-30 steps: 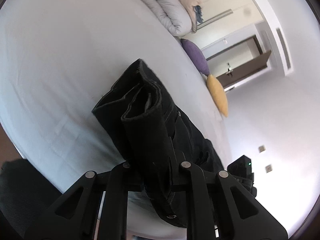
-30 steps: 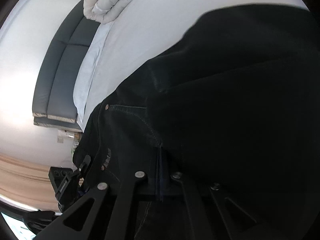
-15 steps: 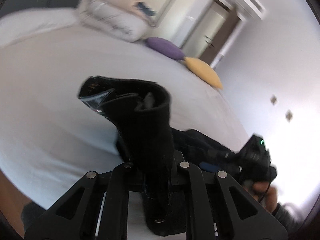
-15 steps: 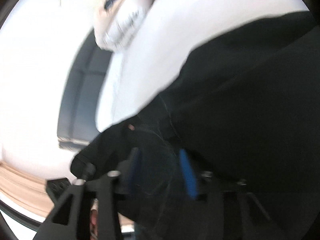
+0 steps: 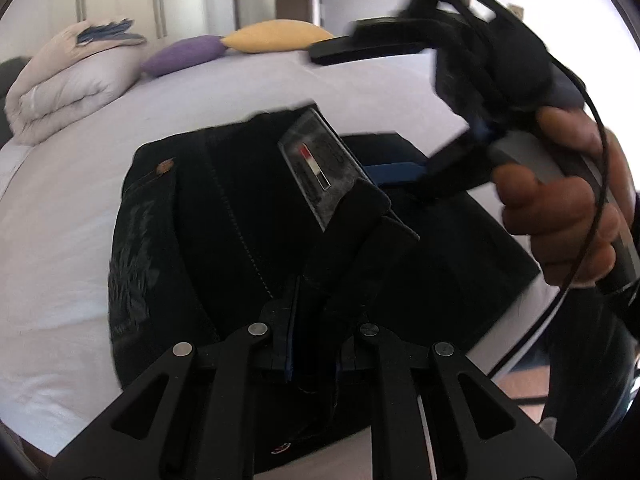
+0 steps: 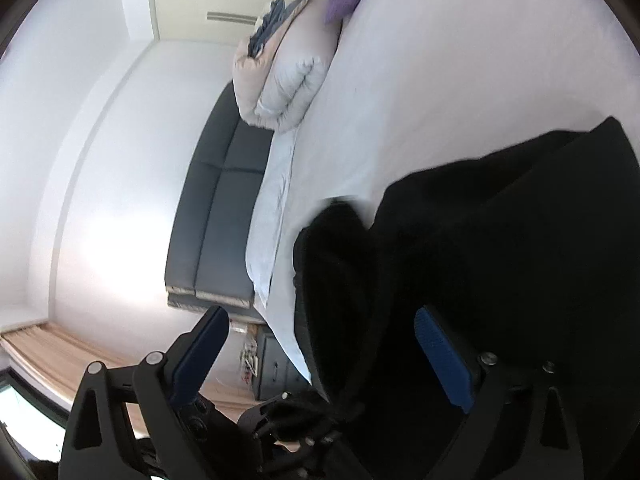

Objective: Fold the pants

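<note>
Black pants lie folded on the white bed, near edge. L gripper is clamped narrow on a fabric fold w/ the label patch. R gripper has just been opening, now wide, pads off the cloth, held by a hand at right.

A folded duvet lies at the far left corner of the white bed. Along the far edge beside it sit a purple cushion and a yellow cushion.
</note>
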